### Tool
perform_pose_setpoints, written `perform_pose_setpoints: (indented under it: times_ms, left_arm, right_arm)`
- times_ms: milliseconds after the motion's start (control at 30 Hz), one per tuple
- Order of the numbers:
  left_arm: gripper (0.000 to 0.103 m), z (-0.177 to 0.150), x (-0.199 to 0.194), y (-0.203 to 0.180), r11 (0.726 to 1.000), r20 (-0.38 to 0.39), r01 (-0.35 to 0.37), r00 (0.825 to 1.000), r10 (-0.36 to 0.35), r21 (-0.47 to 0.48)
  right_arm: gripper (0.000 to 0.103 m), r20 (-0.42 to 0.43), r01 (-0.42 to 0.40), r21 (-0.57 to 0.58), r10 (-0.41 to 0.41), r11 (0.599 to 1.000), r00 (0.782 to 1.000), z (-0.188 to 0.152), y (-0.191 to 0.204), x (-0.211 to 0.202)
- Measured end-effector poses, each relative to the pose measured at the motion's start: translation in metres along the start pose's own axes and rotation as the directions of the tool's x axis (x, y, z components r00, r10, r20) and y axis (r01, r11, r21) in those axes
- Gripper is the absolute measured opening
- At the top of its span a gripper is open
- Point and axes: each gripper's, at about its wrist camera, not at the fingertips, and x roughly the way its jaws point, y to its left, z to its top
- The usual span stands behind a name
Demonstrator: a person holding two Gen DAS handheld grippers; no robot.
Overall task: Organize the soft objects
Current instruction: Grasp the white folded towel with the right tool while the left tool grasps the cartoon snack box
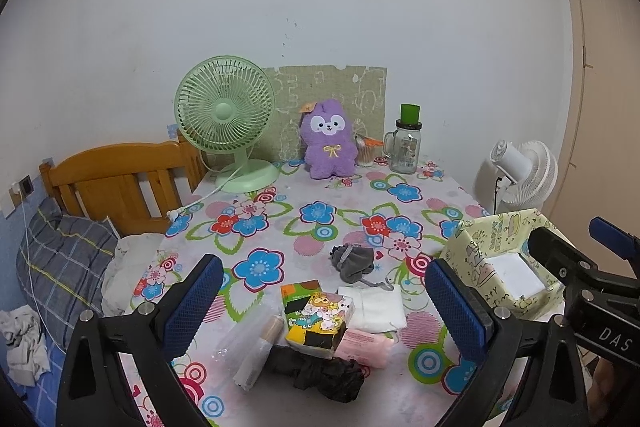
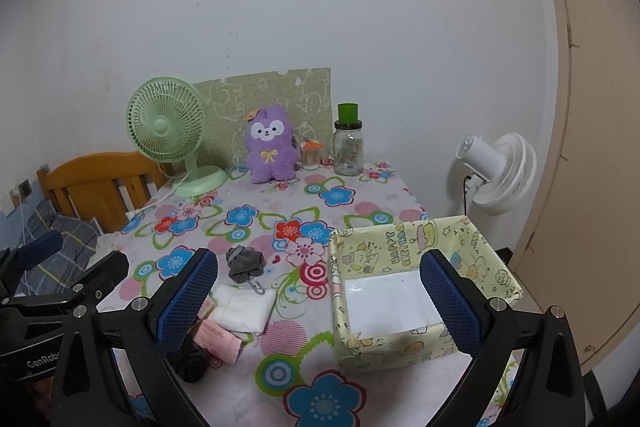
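Two black grippers with blue mesh pads, left (image 1: 324,301) and right (image 2: 318,297), hover wide apart, holding nothing. One square paper-wrapped yellow box (image 2: 496,269) sits near right on the flowered tablecloth (image 1: 332,215). Left of it lie one grey drawstring pouch (image 1: 354,261), one white folded cloth (image 1: 376,309), one pink packet (image 1: 366,347), one cartoon tissue pack (image 1: 316,319), one crumpled black fabric (image 1: 326,375). Far: one fuzzy purple plush (image 1: 329,143).

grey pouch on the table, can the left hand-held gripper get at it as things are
Probably yes. The grey pouch lies alone on bare cloth beyond the tissue packs, and the open left hand-held gripper hangs above them, facing it.
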Motion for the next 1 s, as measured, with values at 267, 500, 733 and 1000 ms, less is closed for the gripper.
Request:
perform_pose_setpoints:
  times_ms: [267, 500, 733, 1000]
  left_arm:
    - [0.093, -0.003, 0.018, 0.006, 1.0, -0.04, 0.003, 0.999, -0.003, 0.008]
    - [0.087, -0.011, 0.042, 0.013, 1.0, -0.102, 0.019, 0.995, -0.018, 0.007]
    - [0.082, -0.021, 0.068, 0.023, 1.0, -0.155, -0.003, 0.988, 0.004, 0.01]
    - [0.082, -0.037, 0.096, 0.033, 1.0, -0.221, -0.007, 0.975, 0.005, -0.005]
  right_arm:
    - [0.096, -0.023, 0.0, 0.003, 0.0, 1.0, 1.0, 0.002, 0.006, 0.016]
    - [0.091, -0.063, -0.032, -0.014, 0.031, 0.999, 0.998, -0.002, 0.014, 0.042]
    - [0.09, -0.113, -0.078, -0.029, 0.075, 0.997, 0.991, -0.011, 0.03, 0.068]
    - [0.09, -0.177, -0.101, -0.047, 0.091, 0.994, 0.98, -0.022, 0.045, 0.098]
